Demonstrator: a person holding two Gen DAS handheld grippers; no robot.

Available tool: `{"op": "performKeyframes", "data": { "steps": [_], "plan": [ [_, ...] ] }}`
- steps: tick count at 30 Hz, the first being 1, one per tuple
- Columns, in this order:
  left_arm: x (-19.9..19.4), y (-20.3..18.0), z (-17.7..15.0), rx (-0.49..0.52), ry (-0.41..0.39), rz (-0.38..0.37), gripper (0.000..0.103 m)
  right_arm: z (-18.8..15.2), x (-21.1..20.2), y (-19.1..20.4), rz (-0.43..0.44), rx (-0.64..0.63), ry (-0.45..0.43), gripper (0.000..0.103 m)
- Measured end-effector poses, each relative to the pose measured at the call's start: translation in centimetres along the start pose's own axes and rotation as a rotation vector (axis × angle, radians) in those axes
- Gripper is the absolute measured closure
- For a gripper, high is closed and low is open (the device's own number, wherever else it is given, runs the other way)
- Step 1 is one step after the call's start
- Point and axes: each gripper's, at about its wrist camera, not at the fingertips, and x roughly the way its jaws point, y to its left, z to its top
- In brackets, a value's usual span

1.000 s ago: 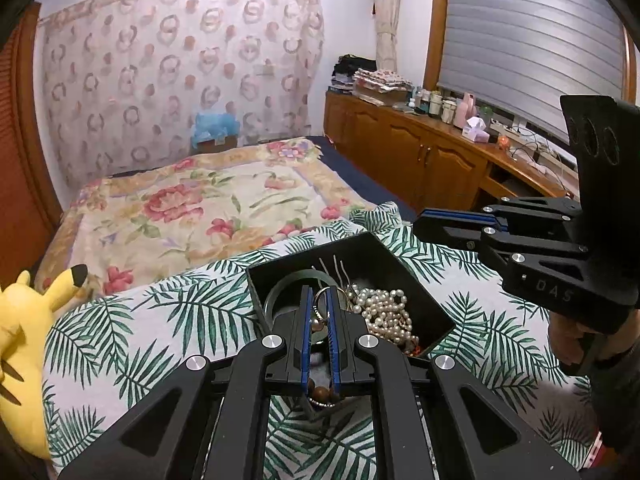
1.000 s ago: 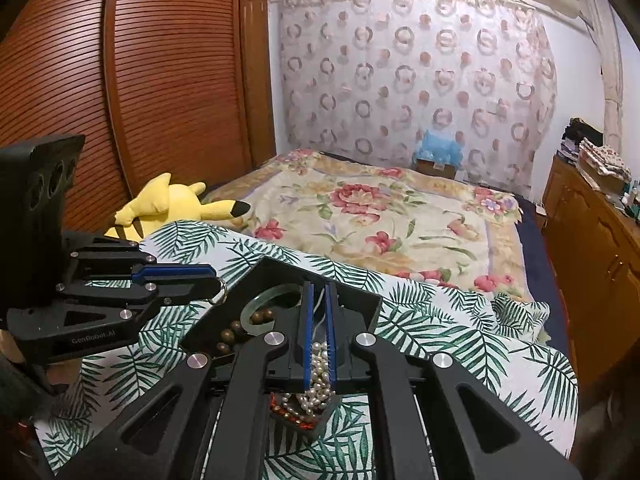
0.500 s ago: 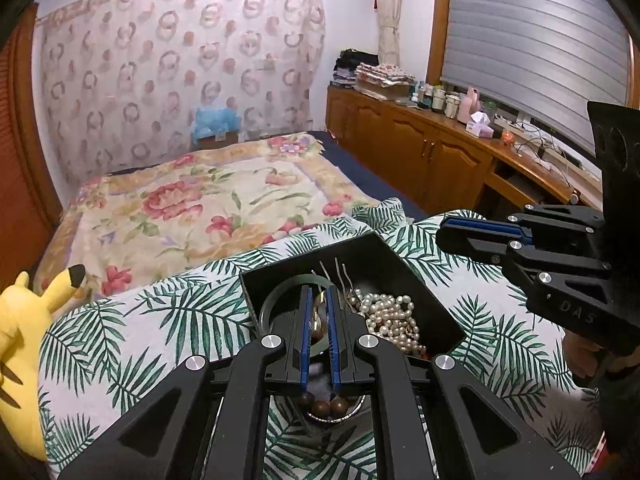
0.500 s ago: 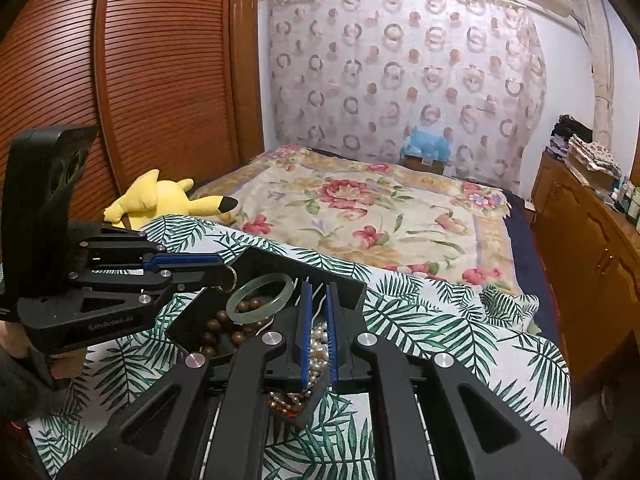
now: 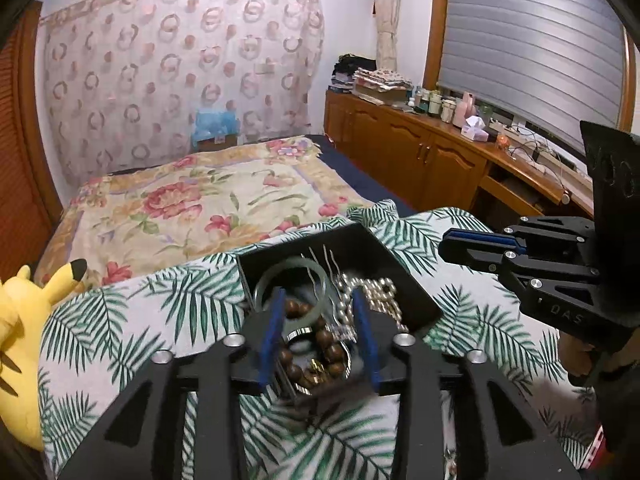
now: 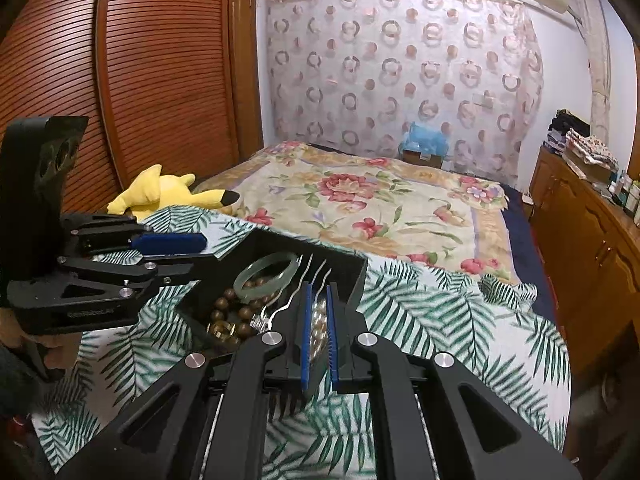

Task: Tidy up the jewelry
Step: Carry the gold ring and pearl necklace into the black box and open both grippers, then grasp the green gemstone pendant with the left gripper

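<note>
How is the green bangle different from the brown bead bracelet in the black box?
The green bangle is one smooth, pale, see-through ring; the brown bead bracelet is many dark round beads strung together. The bangle rests partly on top of the beads, tilted; the bead bracelet lies lower in the black box. Both are round bracelets sharing that box.

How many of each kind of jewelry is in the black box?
Green bangle: 1
Brown bead strand: 1
Pearl strand: 1
Silver wavy hairpins: 2 or 3, too blurred to tell
Gold ring: 1
Total: 6 or 7, all in the black box
</note>
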Motion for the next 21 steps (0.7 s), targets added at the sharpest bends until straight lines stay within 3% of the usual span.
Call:
{"op": "performKeyframes", "data": {
  "steps": [3, 15, 21],
  "plan": [
    [-0.7, -0.4, -1.5, 0.002, 0.012, -0.004, 0.063, -1.8, -1.0, 0.2, 0.008, 0.012, 0.015, 0.078],
    [-1.9, -1.4, -7.0, -0.012, 0.098, -0.016, 0.052, -9.8, -1.6, 4.6, 0.068, 0.014, 0.160, 0.077],
    [-2.7, -1.6, -8.7, -0.024, 0.114, -0.022, 0.051, -11.1, -2.2, 7.5, 0.121, -0.010, 0.174, 0.078]
  ]
}}
